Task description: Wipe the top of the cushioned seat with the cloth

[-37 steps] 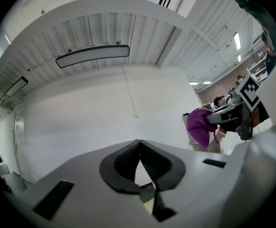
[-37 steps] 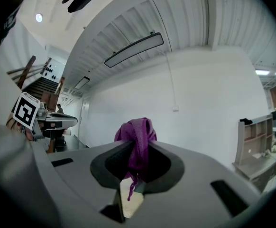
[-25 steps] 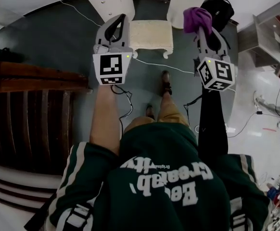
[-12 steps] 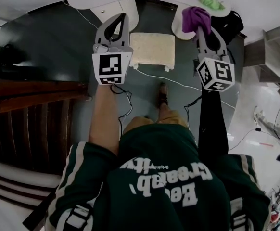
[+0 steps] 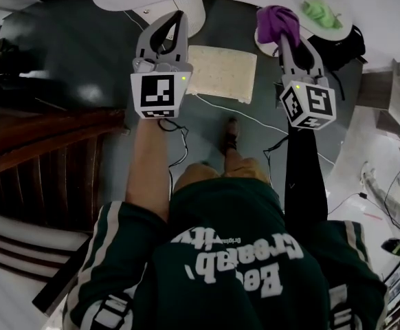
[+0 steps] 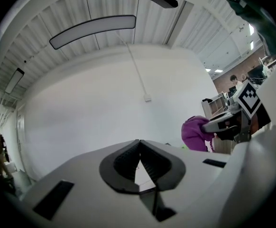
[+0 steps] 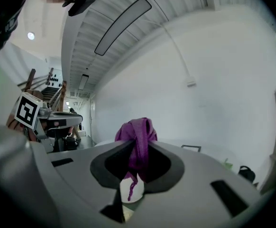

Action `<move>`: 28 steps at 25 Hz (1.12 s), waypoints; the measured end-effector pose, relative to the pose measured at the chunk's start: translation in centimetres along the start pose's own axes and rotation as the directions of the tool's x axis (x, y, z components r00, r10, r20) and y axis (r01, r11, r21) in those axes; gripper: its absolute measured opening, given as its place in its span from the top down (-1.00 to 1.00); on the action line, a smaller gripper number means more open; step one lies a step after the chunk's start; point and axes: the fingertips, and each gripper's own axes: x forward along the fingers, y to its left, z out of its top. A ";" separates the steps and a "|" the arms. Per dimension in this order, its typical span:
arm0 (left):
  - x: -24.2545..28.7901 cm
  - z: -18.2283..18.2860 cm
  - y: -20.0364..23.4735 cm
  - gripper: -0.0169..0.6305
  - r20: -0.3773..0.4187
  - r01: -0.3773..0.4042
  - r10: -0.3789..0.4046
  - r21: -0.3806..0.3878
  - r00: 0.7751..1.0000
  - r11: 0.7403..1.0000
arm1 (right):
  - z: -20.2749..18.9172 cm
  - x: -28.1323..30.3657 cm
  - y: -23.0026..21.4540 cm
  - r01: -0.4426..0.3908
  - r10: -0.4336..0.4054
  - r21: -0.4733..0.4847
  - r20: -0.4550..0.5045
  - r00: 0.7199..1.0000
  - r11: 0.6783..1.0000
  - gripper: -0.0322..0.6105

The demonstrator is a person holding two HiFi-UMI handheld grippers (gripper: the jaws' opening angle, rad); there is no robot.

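Purple cloth (image 5: 277,20), bunched into a crumpled wad, is pinched in the right gripper (image 5: 284,43), up at the far right. The cream, rough-textured cushioned seat (image 5: 222,73) sits on the dark floor (image 5: 83,53) between both grippers. Left gripper (image 5: 177,19): jaws pressed together, nothing in them.

The person wears a white-lettered green shirt (image 5: 234,253).
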 end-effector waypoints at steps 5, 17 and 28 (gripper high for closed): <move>2.6 -2.1 0.6 0.90 -0.027 -0.019 0.019 0.010 0.999 1.000 | -1.9 3.2 -0.3 -0.050 0.051 0.021 -0.027 0.998 0.999 0.70; 4.1 -6.4 1.6 0.90 -0.077 -0.059 0.060 0.016 0.995 0.998 | -5.5 6.6 0.9 -0.118 0.122 0.065 -0.060 0.991 0.991 0.70; 5.9 -8.1 0.3 0.90 -0.044 -0.042 0.042 -0.007 0.998 0.999 | -8.2 7.6 0.0 -0.106 0.113 0.097 -0.067 0.991 0.990 0.70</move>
